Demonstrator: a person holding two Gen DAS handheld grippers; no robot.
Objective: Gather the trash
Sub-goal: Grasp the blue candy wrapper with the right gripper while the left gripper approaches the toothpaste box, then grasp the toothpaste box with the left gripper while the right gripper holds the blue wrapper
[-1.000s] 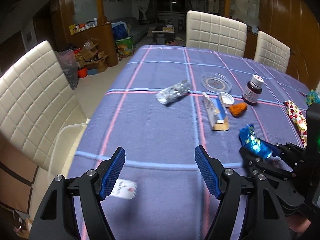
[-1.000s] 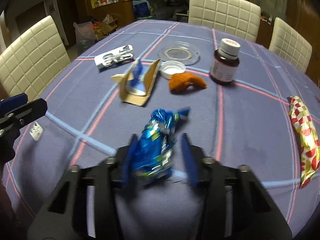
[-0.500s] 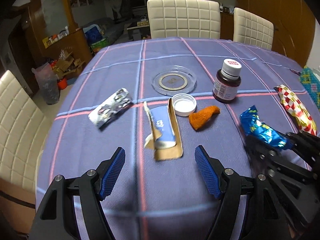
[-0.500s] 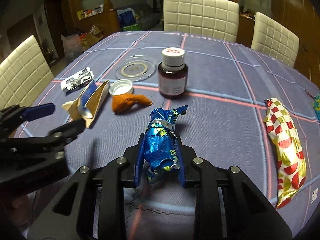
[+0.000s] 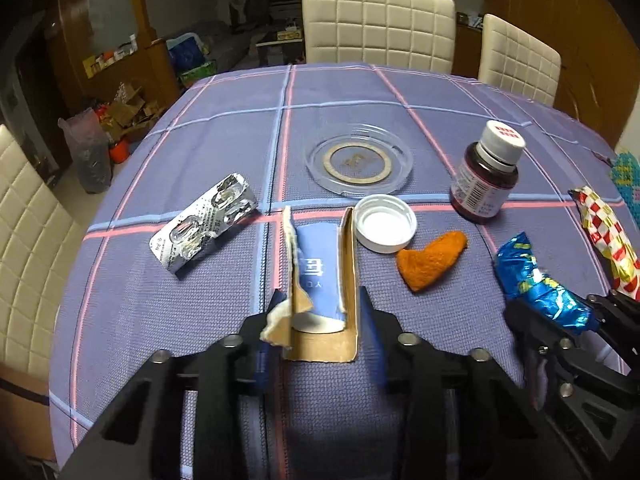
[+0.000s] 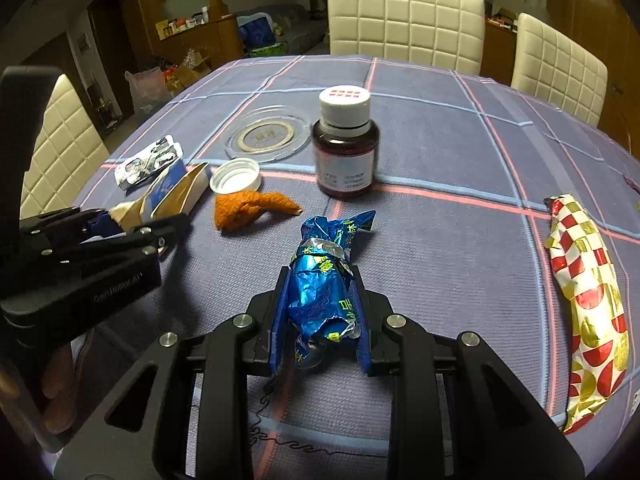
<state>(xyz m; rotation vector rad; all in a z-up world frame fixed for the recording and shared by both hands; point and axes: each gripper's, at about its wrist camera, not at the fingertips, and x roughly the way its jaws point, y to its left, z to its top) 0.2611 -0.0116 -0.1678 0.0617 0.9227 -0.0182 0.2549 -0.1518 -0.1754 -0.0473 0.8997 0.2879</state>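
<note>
Left gripper [image 5: 320, 312] angled down at table [image 5: 208, 152], jaws closing around torn cardboard box [image 5: 324, 280], pads at its sides. Right gripper [image 6: 320, 312] tilted down alongside, clamped narrow on blue foil wrapper [image 6: 324, 280], near table's front edge.

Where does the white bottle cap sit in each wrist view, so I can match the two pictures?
Left wrist: white bottle cap right of centre, mouth up, beyond the torn carton.
Right wrist: cap left of centre, just behind the orange scrap.
Shared landmark: the brown bottle to the cap's right in both.
</note>
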